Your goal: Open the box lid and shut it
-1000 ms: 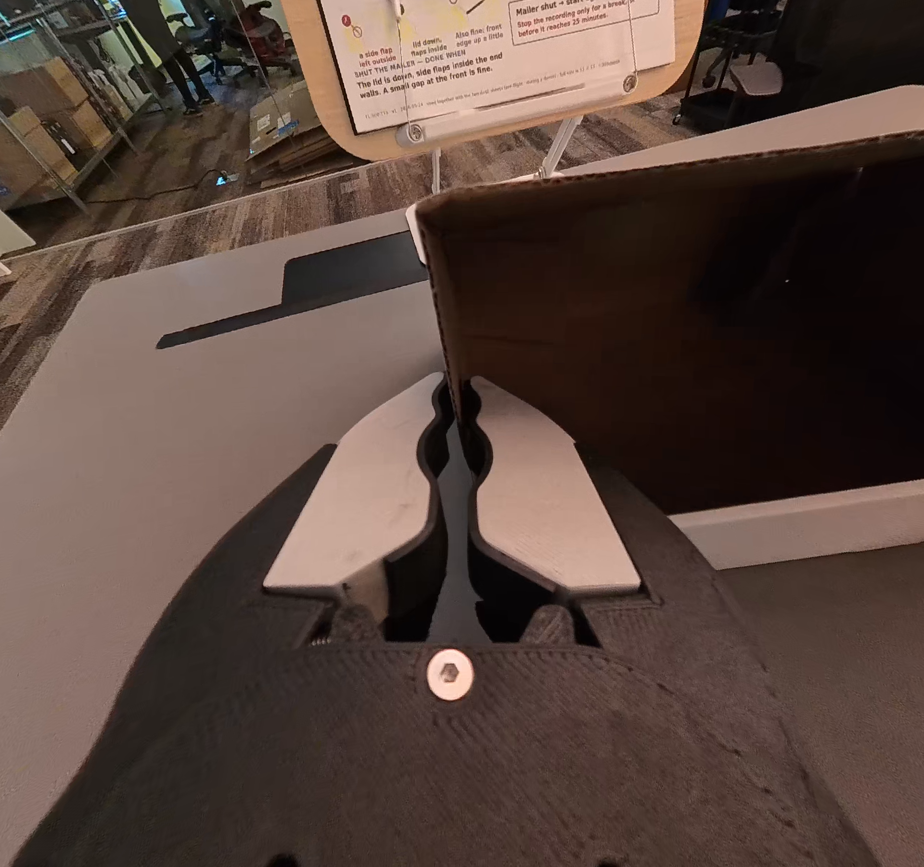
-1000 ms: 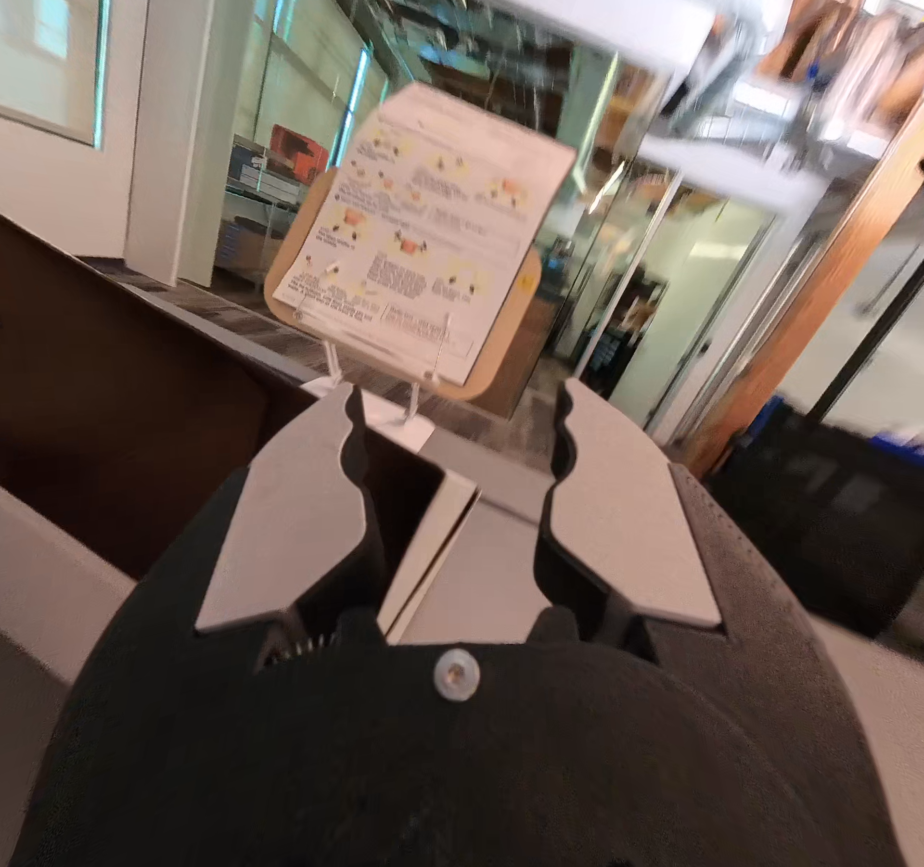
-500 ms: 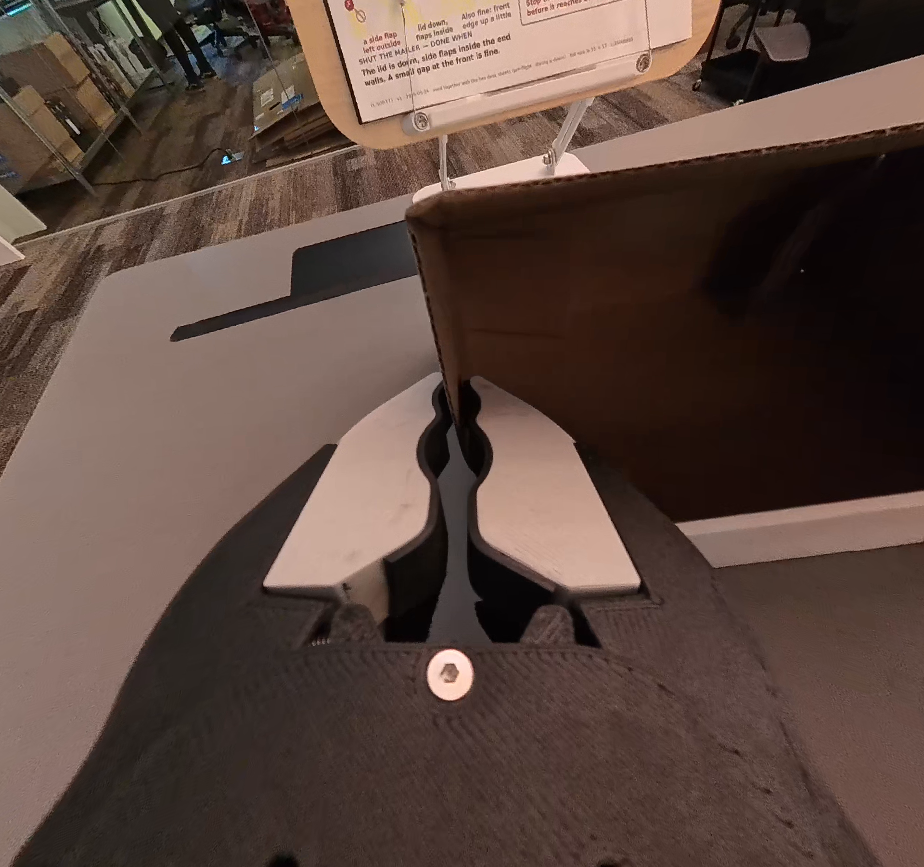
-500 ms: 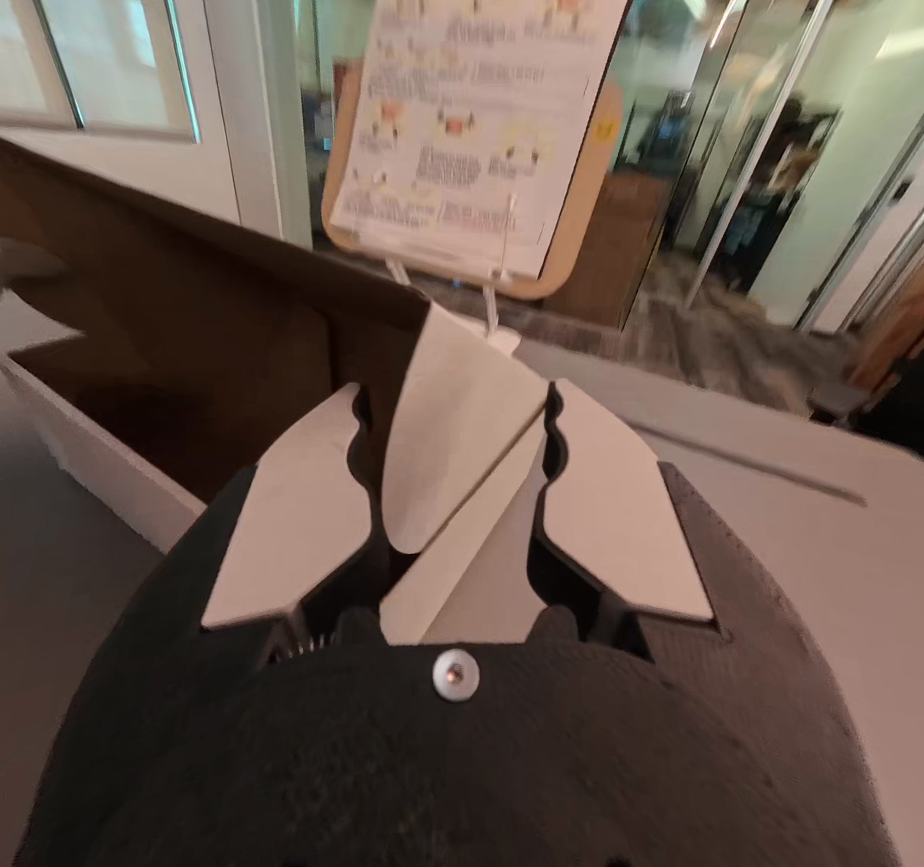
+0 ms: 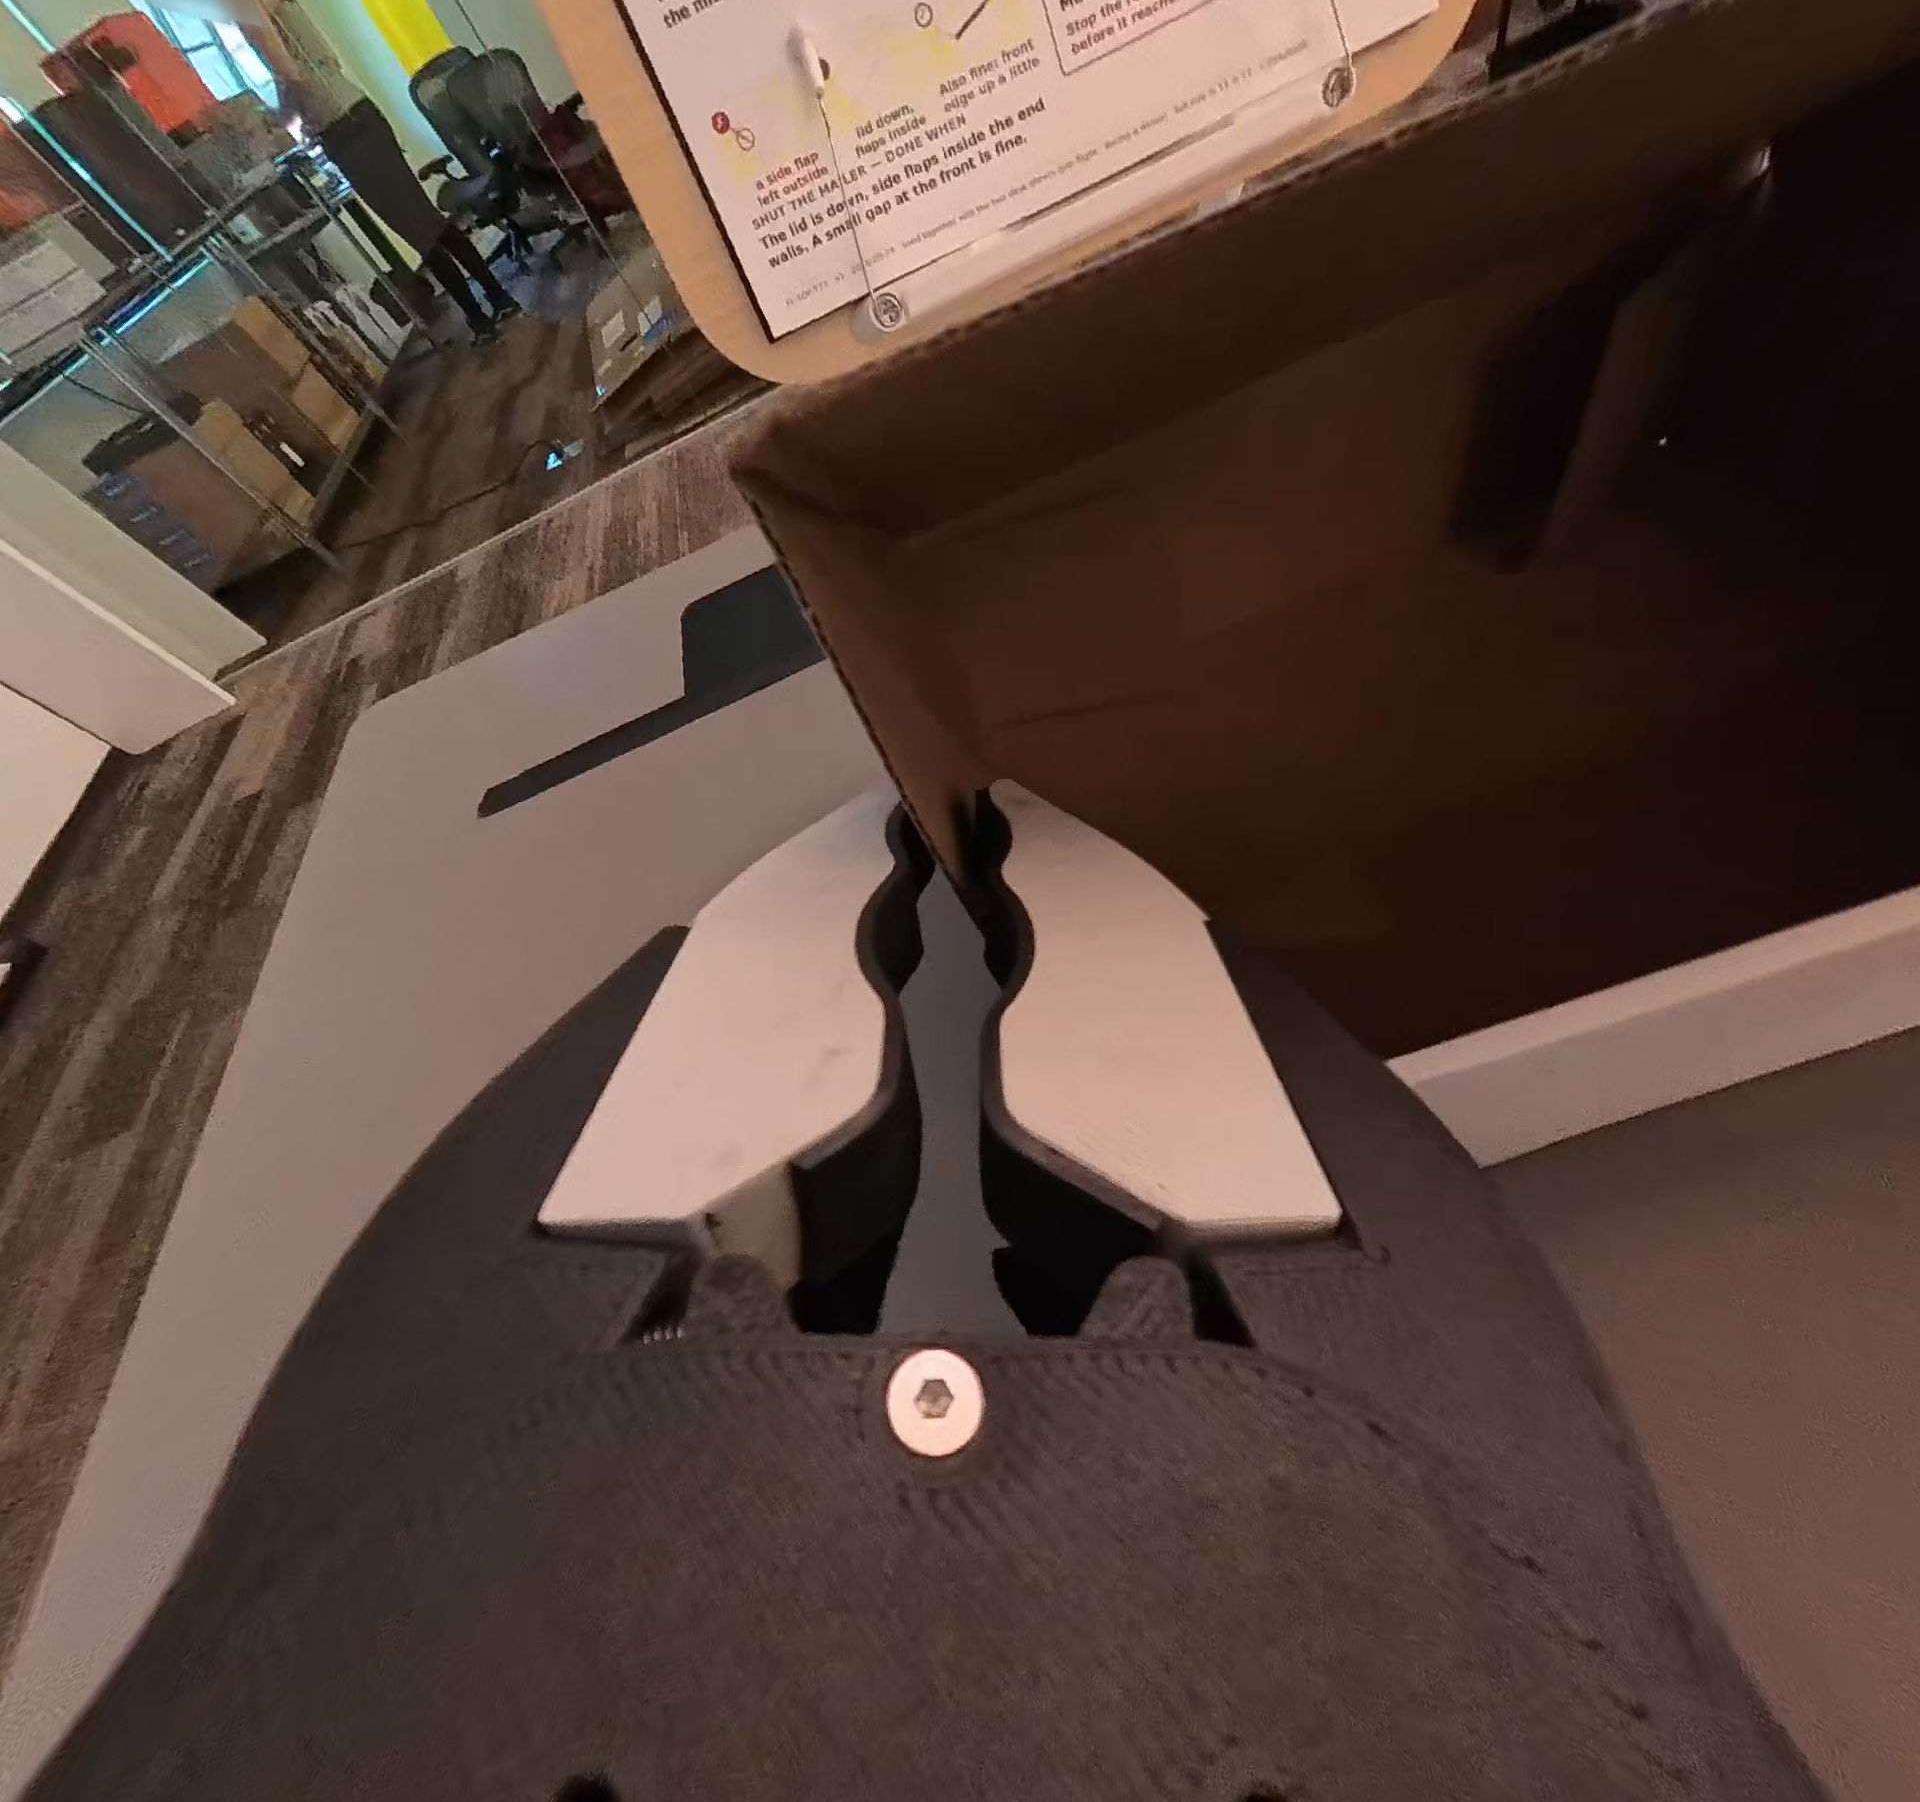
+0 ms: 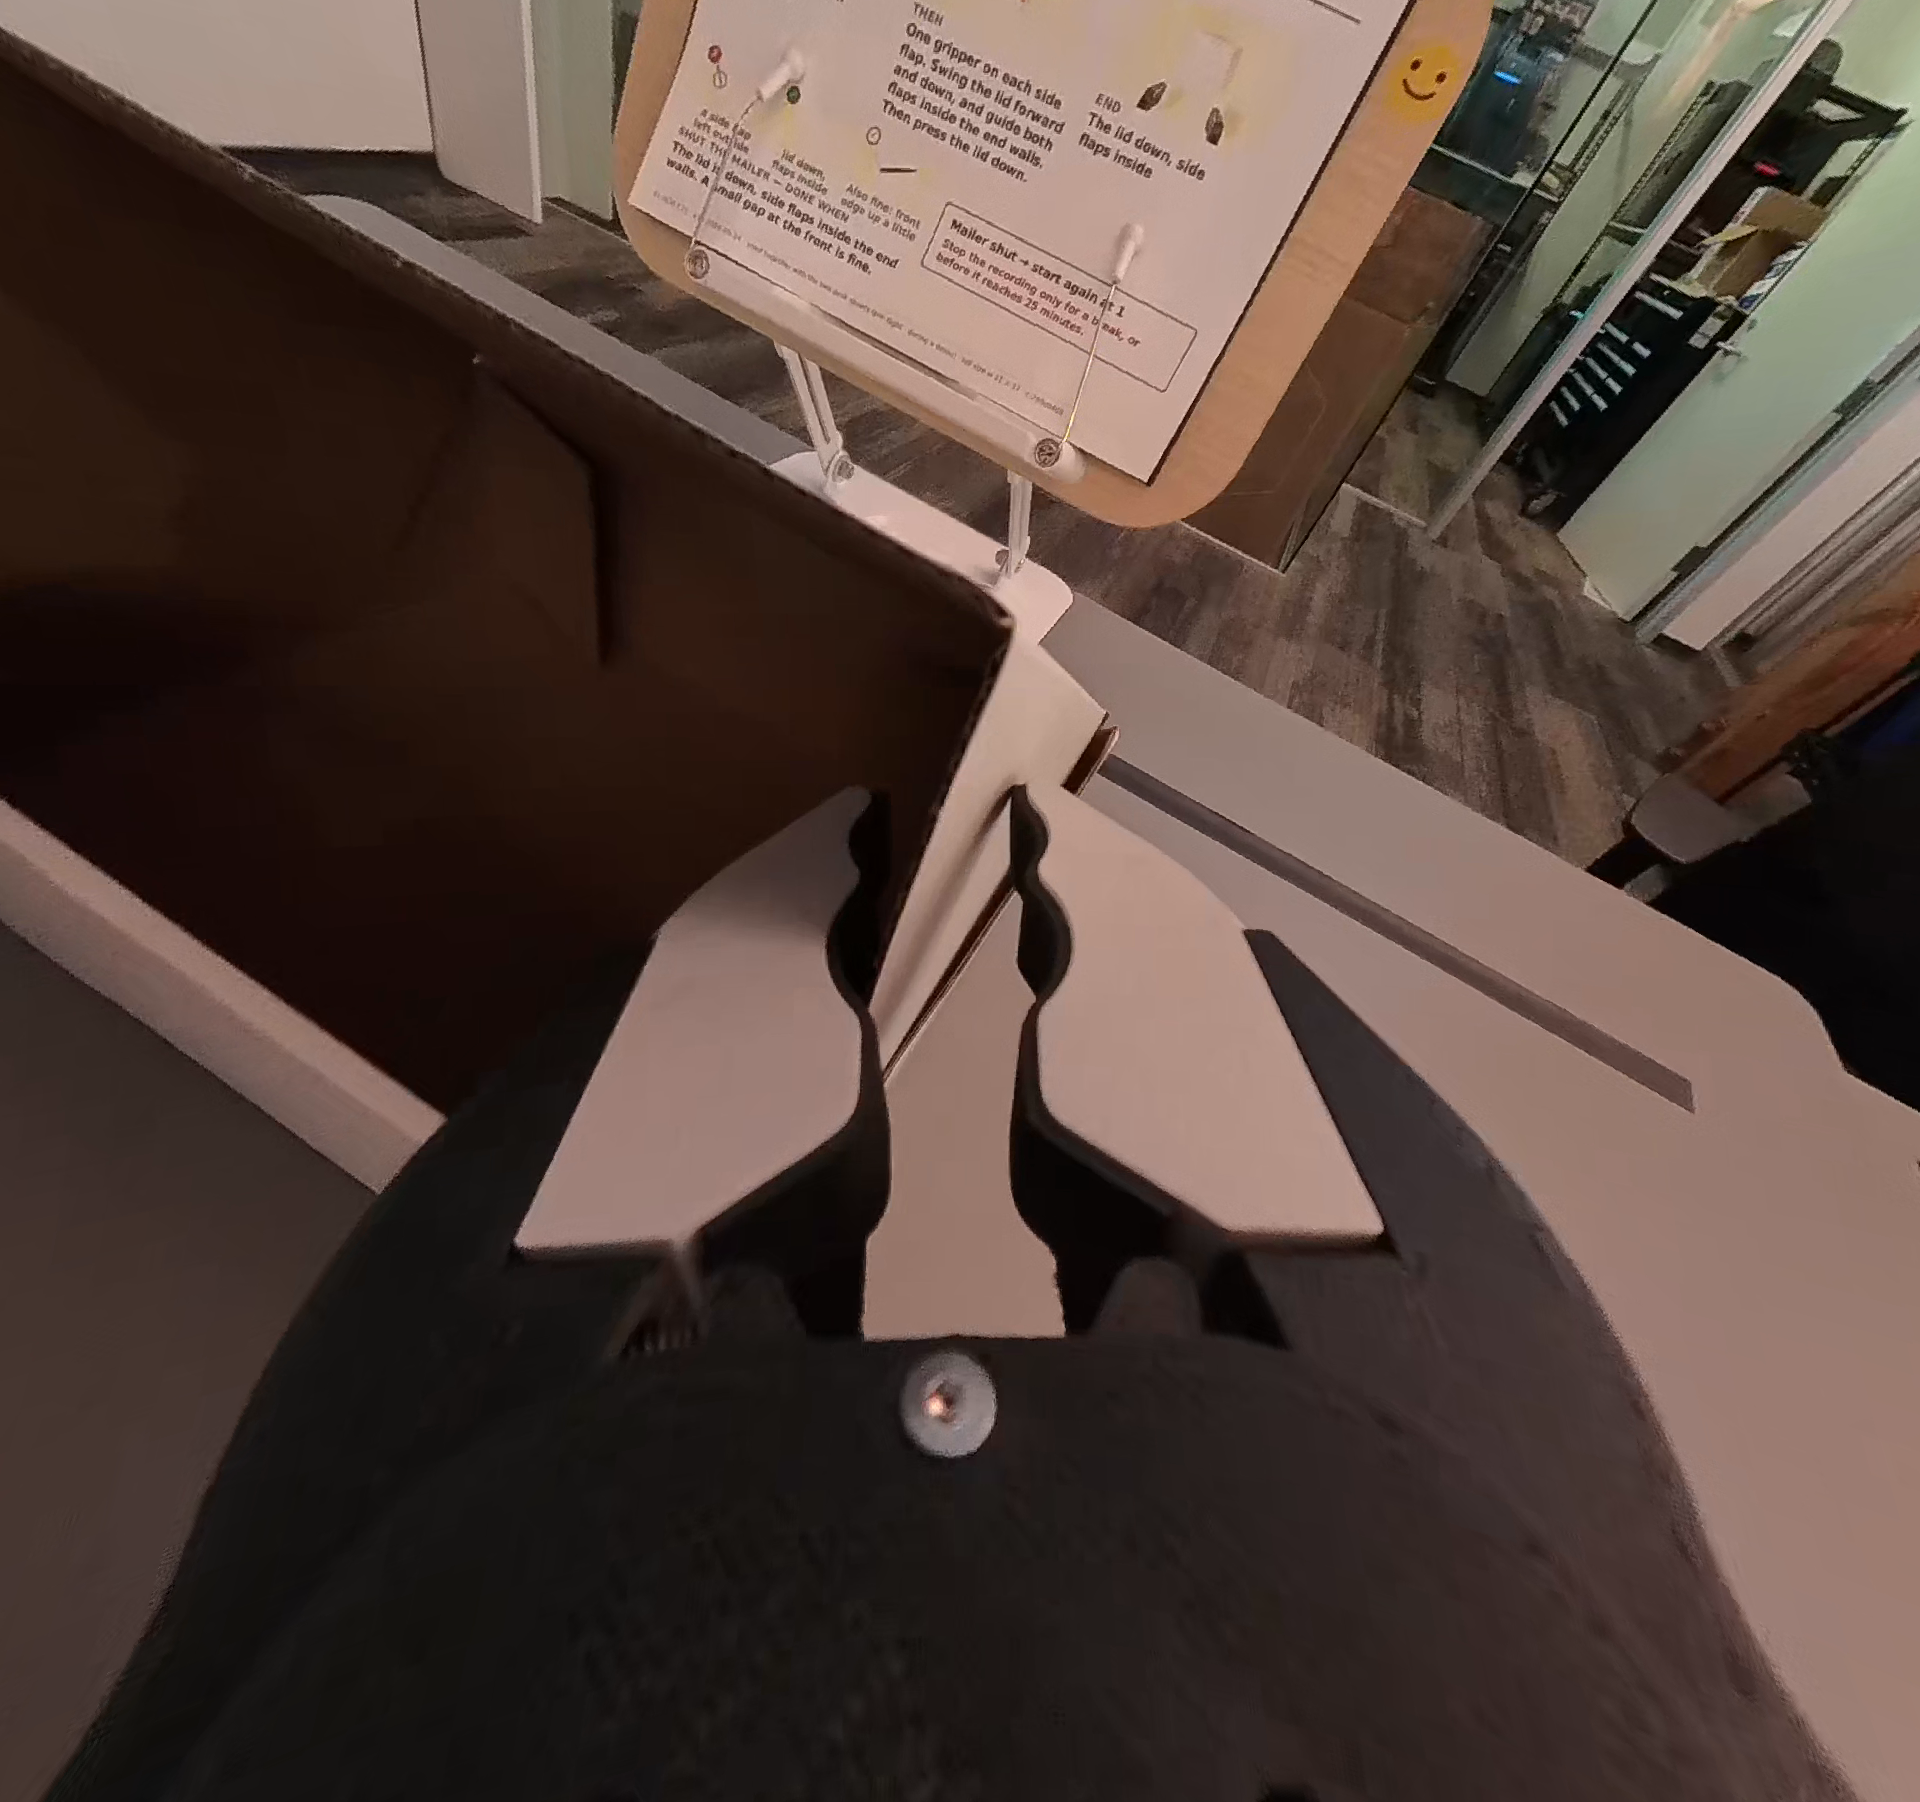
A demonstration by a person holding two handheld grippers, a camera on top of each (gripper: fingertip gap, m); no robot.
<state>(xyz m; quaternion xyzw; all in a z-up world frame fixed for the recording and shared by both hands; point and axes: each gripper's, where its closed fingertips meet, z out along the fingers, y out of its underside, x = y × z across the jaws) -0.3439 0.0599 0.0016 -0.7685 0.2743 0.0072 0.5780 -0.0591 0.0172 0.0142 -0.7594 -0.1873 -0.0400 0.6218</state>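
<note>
A mailer box, white outside and brown inside, stands open on the table with its lid (image 5: 1299,609) raised upright. Its low white front wall (image 5: 1662,1025) runs below the lid. My left gripper (image 5: 961,807) is shut on the lid's left side flap (image 5: 873,703), seen edge-on. In the right wrist view the lid (image 6: 468,557) fills the left side. My right gripper (image 6: 940,802) has its jaws closed in on the white right side flap (image 6: 966,848), which fills the gap between them. The box's inside is dark and mostly hidden.
An instruction board on a white stand (image 6: 987,142) stands just behind the box and also shows in the left wrist view (image 5: 987,38). The grey table (image 5: 416,921) extends left of the box and right of it (image 6: 1558,1233). A darker mat (image 5: 1714,1337) lies in front.
My right gripper swung down around the right side flap and its jaws closed in on it. My left gripper kept its hold; the lid now leans further toward me.
</note>
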